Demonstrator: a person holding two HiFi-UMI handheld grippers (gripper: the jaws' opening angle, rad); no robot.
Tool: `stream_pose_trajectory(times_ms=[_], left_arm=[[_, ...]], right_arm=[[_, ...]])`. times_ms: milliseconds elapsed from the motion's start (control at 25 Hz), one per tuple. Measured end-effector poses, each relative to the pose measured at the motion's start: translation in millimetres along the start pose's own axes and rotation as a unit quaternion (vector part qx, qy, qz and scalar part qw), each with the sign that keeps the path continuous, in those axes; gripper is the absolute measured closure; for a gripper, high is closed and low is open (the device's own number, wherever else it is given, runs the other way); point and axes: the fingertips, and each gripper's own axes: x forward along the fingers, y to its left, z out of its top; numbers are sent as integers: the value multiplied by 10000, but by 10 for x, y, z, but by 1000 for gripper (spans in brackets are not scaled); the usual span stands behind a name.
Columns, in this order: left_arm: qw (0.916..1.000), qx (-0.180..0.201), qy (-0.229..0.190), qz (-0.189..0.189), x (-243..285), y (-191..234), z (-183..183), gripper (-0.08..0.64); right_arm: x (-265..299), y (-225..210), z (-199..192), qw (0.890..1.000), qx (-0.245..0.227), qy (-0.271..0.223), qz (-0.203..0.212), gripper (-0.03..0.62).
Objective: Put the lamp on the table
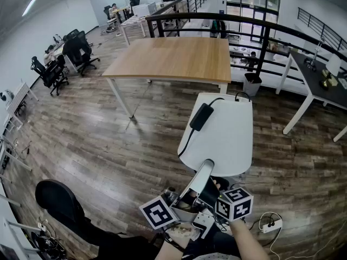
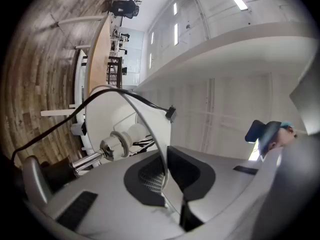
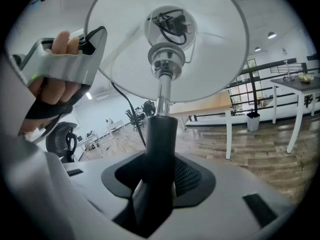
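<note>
The lamp (image 1: 222, 134) is held in the air above the wood floor (image 1: 92, 140), near the wooden surface (image 1: 173, 58) but short of it. The right gripper's (image 3: 160, 181) jaws clamp its black stem (image 3: 159, 134). The left gripper's (image 2: 167, 184) jaws are closed on the thin rim of its white shade (image 2: 107, 109).

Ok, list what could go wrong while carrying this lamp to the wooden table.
1. The left gripper pinches only the thin shade rim; it may slip or bend.
2. The cord and its adapter lie loose on the shade and could slide off and snag.
3. The right gripper clamps the black stem; the shade end could swing down.
</note>
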Motion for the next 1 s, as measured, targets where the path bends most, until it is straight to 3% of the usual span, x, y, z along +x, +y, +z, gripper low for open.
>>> stream_pose_trajectory(times_ms=[1000], left_arm=[[9999,85,-109,25,182,92,-159,535]], right_arm=[[-65,-240,30,9998,-27,2,174,422]])
